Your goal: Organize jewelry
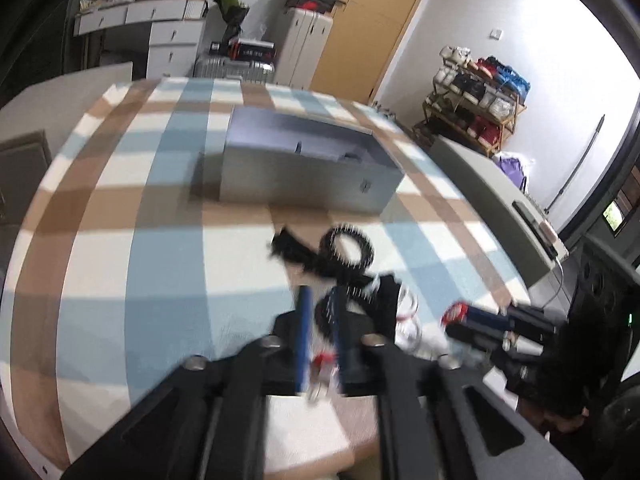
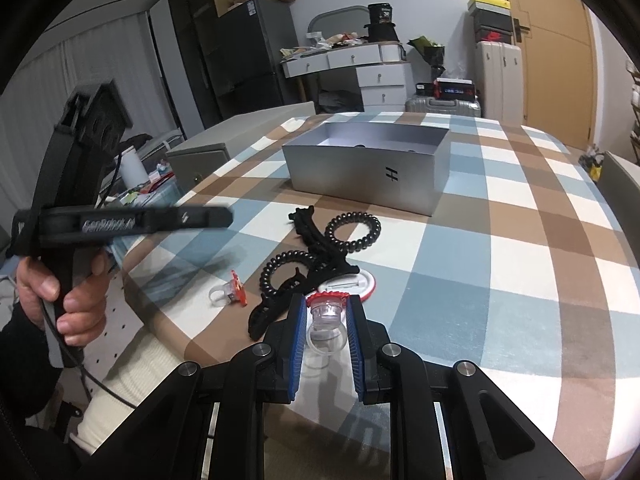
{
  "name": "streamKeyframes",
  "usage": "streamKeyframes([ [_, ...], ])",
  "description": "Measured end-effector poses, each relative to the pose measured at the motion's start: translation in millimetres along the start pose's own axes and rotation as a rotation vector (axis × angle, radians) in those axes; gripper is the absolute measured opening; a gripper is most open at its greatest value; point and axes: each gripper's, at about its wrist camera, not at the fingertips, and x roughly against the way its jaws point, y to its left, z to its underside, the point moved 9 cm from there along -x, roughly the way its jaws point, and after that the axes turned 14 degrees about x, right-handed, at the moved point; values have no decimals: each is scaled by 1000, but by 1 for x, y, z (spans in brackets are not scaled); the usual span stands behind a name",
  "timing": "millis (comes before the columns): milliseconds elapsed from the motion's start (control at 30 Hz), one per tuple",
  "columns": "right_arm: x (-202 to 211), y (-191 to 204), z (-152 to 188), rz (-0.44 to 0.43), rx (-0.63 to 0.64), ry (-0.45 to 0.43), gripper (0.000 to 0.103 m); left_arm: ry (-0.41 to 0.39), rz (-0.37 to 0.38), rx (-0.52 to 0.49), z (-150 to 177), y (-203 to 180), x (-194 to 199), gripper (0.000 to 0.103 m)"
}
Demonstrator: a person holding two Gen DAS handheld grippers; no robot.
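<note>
- Two tools: your right tool (image 2: pixel 326 316) grips a clear ring (image 2: pixel 325 322) with a red top, low over the surface (image 2: pixel 520 280).
- Your left tool (image 1: pixel 320 334) is blurred; I cannot tell its state.
- Carry the ring level to the open box (image 2: pixel 366 168), clear of the hair ties (image 2: pixel 352 232).

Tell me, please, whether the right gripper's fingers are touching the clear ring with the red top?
Touching. In the right wrist view both blue pads press against the sides of the clear ring, with no gap visible on either side.
</note>
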Motion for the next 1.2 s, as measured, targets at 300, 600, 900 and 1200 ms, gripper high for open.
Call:
streamKeyframes([
  [300, -1, 0, 0, -4, -10, 1, 19, 82, 52, -22, 31, -10, -12, 40],
  [600, 1, -2, -1, 2, -14, -4, 19, 102, 8, -81, 38, -8, -19, 17],
  [900, -3, -5, -9, -6, -18, -18, 19, 43, -11, -115, 25, -10, -11, 17],
  [1200, -5, -25, -47, -26, -48, -84, 19, -73, -28, -114, -20, -16, -2, 17],
])
